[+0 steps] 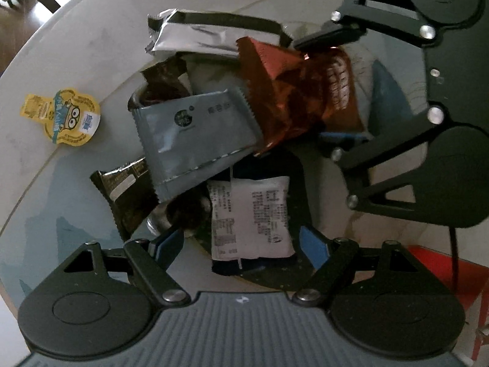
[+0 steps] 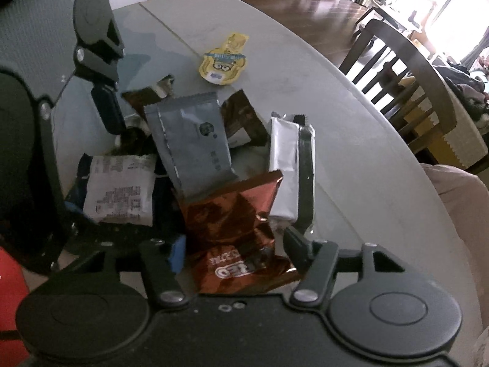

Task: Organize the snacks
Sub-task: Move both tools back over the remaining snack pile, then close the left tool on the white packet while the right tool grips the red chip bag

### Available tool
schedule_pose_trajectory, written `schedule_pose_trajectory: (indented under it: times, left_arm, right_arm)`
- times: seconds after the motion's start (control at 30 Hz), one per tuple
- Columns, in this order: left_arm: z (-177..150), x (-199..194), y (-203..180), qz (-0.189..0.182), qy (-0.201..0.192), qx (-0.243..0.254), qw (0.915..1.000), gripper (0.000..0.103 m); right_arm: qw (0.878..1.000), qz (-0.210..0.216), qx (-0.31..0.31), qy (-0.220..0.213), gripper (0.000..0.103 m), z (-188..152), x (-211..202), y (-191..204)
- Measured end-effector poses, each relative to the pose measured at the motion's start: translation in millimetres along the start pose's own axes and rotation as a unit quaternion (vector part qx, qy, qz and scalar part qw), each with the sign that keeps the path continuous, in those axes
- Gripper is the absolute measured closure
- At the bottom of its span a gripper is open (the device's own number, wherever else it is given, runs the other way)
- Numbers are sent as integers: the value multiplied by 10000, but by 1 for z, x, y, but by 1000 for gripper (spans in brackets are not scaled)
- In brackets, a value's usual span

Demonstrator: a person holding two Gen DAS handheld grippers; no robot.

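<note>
A heap of snack packets lies on the pale round table (image 2: 336, 116). My right gripper (image 2: 235, 252) is shut on a crumpled copper packet (image 2: 232, 214) at the near side of the heap, one pad against each side; the left wrist view shows the same grip (image 1: 321, 88) on that copper packet (image 1: 293, 91). My left gripper (image 1: 241, 244) points straight down, open, its blue pads astride a white printed packet (image 1: 250, 217) without touching it. A grey packet (image 1: 195, 140) leans over the heap's middle. A silver bar packet (image 1: 198, 36) lies at the far edge.
A yellow cartoon jelly cup (image 1: 64, 116) sits alone on the table, away from the heap. Dark brown packets (image 1: 128, 195) stick out from under the grey one. A wooden chair (image 2: 397, 85) stands past the table's edge. Something red (image 1: 470, 284) lies beside the grippers.
</note>
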State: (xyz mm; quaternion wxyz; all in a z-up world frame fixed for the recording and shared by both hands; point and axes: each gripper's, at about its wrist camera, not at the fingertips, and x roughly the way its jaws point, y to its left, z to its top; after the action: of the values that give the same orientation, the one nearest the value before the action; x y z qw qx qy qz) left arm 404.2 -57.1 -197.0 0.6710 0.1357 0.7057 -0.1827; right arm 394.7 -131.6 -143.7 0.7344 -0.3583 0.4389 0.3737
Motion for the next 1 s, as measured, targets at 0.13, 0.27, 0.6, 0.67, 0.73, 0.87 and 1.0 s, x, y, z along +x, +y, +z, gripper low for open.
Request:
schedule_pose_trajectory:
  times: [0.13,0.27,0.6,0.67,0.73,0.87,1.0]
  left_arm:
    - [-3,5,-1,82,44,21,10000,28]
    - [-8,9,-4,250,60,50,9997,41]
    - [-23,-13,15,6,-360,-486,9982,53]
    - [-28,-21,23,-87,-456,-650,9968,53]
    - [-33,-29,27,-91,-569,-769,9954,53]
    - [-41,-50,38,-222,-809,-1091,9905,53]
    - [-45,-70,37,-286,-1071,-1289,9854,53]
  right_arm:
    - [10000,-11,66,-9,49,-4,-1,1]
    - [9999,-30,159,-50,53,-5,-3,3]
    - [9946,-51,1030,-106,55,-17,-21,-10]
    - [9922,-72,1238,-144,55,-21,-30,-13]
    - [9896,-92,1425,-181,55,-24,-41,-15]
    - [9850,-77,1704,-268,55,-28,-67,-13]
    - [9816,-147,1862,-396,55,-31,-95,-2]
